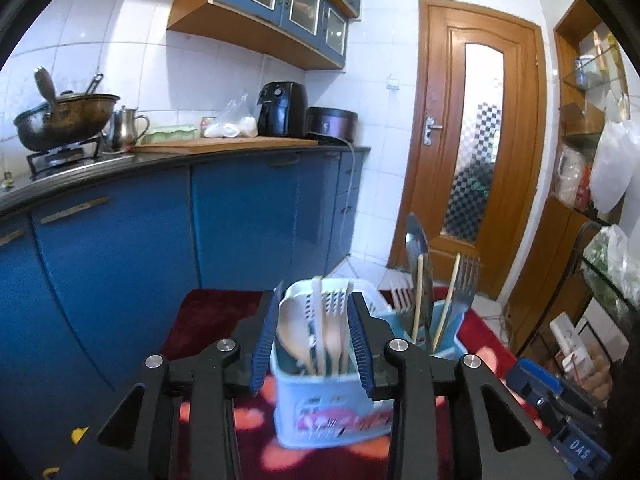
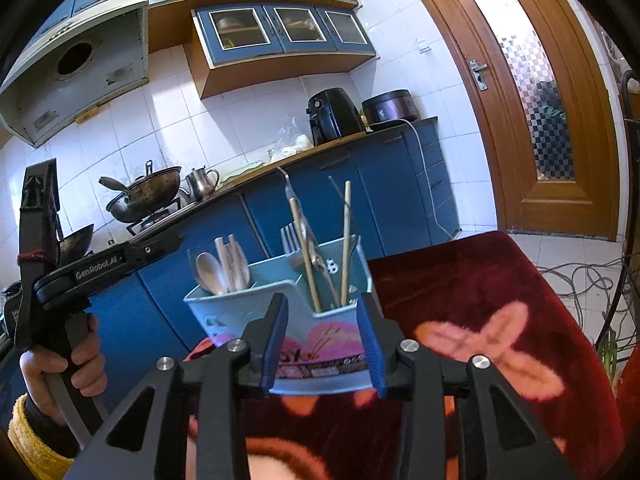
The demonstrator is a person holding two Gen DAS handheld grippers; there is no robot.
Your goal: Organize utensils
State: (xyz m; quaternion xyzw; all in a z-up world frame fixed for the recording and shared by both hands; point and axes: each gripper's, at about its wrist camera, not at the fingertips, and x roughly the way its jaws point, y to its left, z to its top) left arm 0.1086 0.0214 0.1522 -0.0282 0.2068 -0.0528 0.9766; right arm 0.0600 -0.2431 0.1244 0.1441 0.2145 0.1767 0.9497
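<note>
A light blue plastic utensil holder (image 1: pixel 320 400) with two compartments stands on a red flowered cloth (image 1: pixel 208 320). One compartment holds a wooden spoon (image 1: pixel 292 336) and pale forks. The other holds chopsticks (image 1: pixel 418 296), a metal fork (image 1: pixel 468 284) and a metal spatula. My left gripper (image 1: pixel 316 344) is open, its blue pads on either side of the spoon compartment. My right gripper (image 2: pixel 326 340) is open, its pads on either side of the chopstick compartment of the holder (image 2: pixel 304 320). Whether any pad touches the holder, I cannot tell. The left gripper's body (image 2: pixel 80 268) shows at the left in the right wrist view.
Blue kitchen cabinets (image 1: pixel 120 240) run behind, with a wok (image 1: pixel 64 120) on a stove, a metal jug, an air fryer (image 1: pixel 282 108) and a rice cooker. A wooden door (image 1: pixel 476 140) stands at the right. A wire rack (image 1: pixel 600 300) with bags stands at the far right.
</note>
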